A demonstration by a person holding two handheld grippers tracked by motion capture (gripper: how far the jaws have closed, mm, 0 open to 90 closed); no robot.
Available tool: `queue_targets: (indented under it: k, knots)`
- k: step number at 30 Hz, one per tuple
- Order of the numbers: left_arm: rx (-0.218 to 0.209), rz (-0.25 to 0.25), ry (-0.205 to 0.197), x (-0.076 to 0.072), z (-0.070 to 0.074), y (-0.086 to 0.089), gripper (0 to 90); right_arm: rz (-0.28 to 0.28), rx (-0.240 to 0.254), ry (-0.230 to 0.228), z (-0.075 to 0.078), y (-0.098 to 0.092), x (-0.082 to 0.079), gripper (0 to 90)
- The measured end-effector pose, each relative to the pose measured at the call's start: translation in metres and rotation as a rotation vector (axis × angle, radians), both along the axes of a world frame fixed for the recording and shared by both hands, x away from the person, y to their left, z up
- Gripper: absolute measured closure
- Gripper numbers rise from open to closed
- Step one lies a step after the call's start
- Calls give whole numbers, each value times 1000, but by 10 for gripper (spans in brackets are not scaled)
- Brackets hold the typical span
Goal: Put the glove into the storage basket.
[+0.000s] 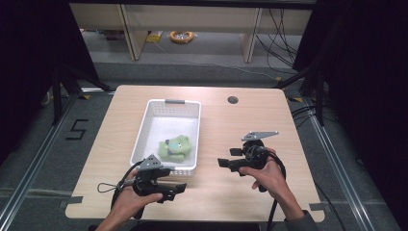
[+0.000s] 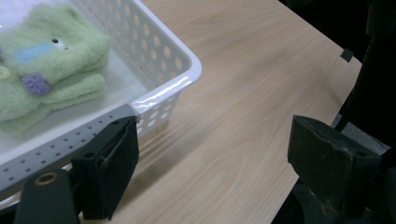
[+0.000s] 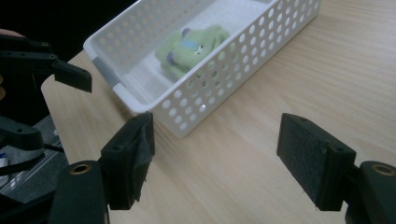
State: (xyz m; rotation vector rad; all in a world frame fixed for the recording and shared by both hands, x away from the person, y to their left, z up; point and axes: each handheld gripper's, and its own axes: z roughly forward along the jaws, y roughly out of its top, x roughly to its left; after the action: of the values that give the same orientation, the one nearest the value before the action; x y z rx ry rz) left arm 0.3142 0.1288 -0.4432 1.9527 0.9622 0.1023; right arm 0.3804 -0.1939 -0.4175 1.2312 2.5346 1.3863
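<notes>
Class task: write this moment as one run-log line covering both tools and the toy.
left tool: open, empty | right tool: open, empty | green plush toy: inside white basket | table

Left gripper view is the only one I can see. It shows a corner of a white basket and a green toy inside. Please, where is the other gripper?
Observer: The right gripper is over bare table to the right of the white basket, pointing toward it, in the high view.
Operator: Is it holding something?
Observer: No. In the right gripper view its jaws stand wide apart with only wood between them.
Operator: Is the green toy alone in the basket?
Observer: Yes. The high view shows the whole basket, and the green toy lies near its near end with nothing else inside.
Operator: And my gripper, where is it?
Observer: The left gripper sits at the basket's near end, just outside the wall.
</notes>
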Motion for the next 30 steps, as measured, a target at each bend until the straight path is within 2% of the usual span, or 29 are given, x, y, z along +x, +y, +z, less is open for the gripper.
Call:
queue_targets:
  k: [6,9,10,11,12,14,16,18,20,21,23,24,25,29,30]
  knots:
    - [14,-13,18,-3,-11,-2,161,-2,6,-29,-5,-9,-8,269]
    - [31,-11,8,-5,-14,-2,161,-6,15,-4,-8,-10,-13,262]
    - [35,-12,7,-7,-18,-2,161,-2,4,-31,-12,-14,-15,260]
    - [35,-12,7,-7,-18,-2,161,-2,4,-31,-12,-14,-15,260]
    - [32,-12,6,-10,-21,-1,162,-11,17,-19,-16,-16,-19,257]
    - [46,-17,6,-12,-24,1,162,-16,10,-11,-20,-20,-22,253]
    - [40,-17,8,-15,-28,1,162,-11,8,-14,-25,-23,-25,252]
    - [41,-12,3,-18,-32,0,161,-22,9,2,-30,-26,-29,251]
    - [43,-7,-3,-19,-33,1,162,-20,-5,-12,-32,-29,-30,250]
    - [63,-17,-13,-21,-35,2,161,-21,-16,-21,-38,-32,-32,241]
    - [50,-11,-9,-22,-36,2,162,-25,-18,-16,-40,-34,-34,240]
    - [36,-14,0,-24,-39,4,162,-38,-25,8,-44,-36,-39,239]
    - [36,-14,0,-24,-39,4,162,-38,-25,8,-44,-36,-39,239]
    - [60,-11,-13,-28,-43,7,162,-40,-28,6,-50,-42,-48,232]
    - [79,-32,-19,-28,-45,9,162,-59,-28,28,-51,-44,-53,228]
